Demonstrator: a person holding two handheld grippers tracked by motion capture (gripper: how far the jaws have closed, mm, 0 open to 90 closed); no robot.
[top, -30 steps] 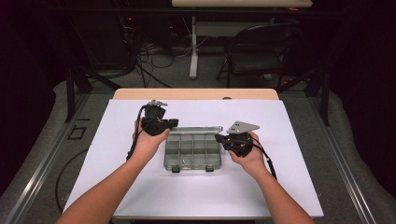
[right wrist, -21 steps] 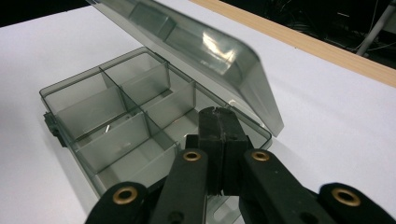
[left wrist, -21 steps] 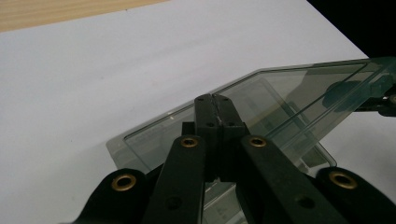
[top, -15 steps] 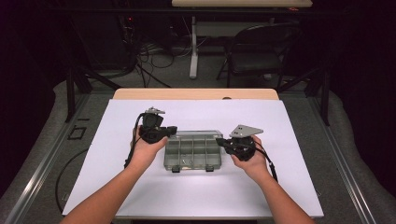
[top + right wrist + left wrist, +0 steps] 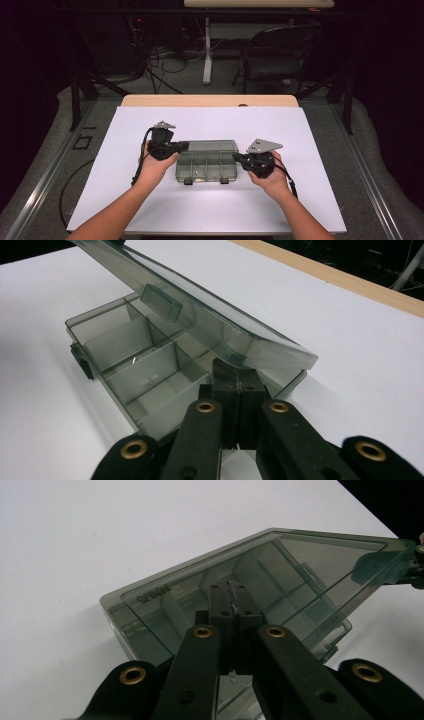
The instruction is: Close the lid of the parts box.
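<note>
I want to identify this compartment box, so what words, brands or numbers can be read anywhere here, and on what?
Raised lettering on the smoky clear lid of the compartment box, near its corner in the left gripper view: a short brand-like word, too blurred to read.
No other text, number or sign is legible on the white table cover, the left gripper or the right gripper.

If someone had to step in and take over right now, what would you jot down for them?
Left gripper: fingers shut, tips against the box's lid at one end.
Right gripper: fingers shut, tips under the lid's corner at the other end.
The smoky clear compartment box sits mid-table on the white sheet, latches toward the person.
Done: lid is unlatched and partly raised, tilted over the compartments.
Left: whether it is being opened or closed can't be told; whether the compartments hold anything is hard to tell.
</note>
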